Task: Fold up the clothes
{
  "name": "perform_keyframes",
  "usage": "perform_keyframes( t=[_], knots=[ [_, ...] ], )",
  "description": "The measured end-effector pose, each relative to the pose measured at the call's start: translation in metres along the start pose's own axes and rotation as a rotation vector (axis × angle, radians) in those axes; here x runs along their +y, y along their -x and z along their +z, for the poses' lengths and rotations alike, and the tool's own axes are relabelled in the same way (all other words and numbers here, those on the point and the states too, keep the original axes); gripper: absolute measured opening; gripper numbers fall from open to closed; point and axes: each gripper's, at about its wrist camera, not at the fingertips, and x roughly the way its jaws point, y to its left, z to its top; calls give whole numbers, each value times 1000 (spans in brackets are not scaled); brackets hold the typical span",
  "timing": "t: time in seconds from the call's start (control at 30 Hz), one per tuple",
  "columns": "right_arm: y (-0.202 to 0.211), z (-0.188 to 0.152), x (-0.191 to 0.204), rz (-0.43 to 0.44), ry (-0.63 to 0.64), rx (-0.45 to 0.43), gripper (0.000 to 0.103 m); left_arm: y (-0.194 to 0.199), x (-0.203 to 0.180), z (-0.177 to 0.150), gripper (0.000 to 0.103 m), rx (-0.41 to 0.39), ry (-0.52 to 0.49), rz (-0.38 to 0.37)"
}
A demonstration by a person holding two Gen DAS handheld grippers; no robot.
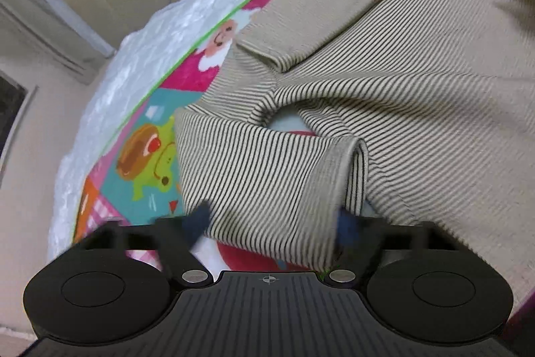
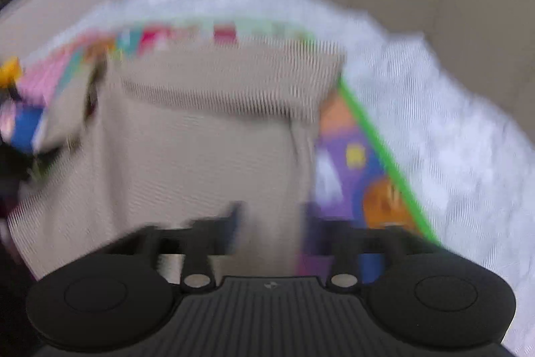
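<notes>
The left gripper [image 1: 272, 223] has its two blue-tipped fingers [image 1: 197, 218] spread, with the cuffed sleeve end of the beige, finely dark-striped knit garment [image 1: 384, 89] lying between them; motion blur hides whether the pads press the cloth, so a pinch cannot be confirmed. Just beyond those fingers the sleeve runs away from the gripper and bends round a small open loop into the garment body, which spreads ahead and to the right of the fingers. The right gripper [image 2: 271, 223] also has its fingers parted, with a narrow strip of the same garment's edge between them; heavy blur leaves contact undecided here too. Ahead of the right fingers the body extends to a band already turned over at the far end. The garment lies on a colourful cartoon-printed play mat with a green border [image 1: 147, 136], which sits on a white textured cover [image 1: 110, 79]. Judged from this layout, the step in hand is seizing a sleeve and a side edge for a fold. The next move calls for both pairs of fingers to close firmly on cloth before lifting. The long axis of the body appears to run away from the right gripper, with the sleeve lying obliquely to it.
</notes>
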Motion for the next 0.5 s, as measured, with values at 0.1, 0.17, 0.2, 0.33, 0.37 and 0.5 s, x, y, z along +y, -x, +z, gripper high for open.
perform_keyframes(
  t=[0.1,0.17,0.2,0.33,0.37,0.5],
  knots=[
    [5,19,13,37,-116,-110,103,-6,2,4,47,5,4,-3],
    [-5,22,19,73,-172,-131,103,-5,12,8,9,21,62,-7],
    [-10,24,23,91,-201,-141,103,-5,17,10,6,29,91,-9],
    [-34,11,24,142,-199,-59,103,13,44,26,6,1,199,-1],
    [-40,7,23,145,-203,-41,103,19,50,32,5,-10,216,6],
    [-37,10,11,160,-249,-46,103,40,60,59,5,-39,255,11]
  ],
)
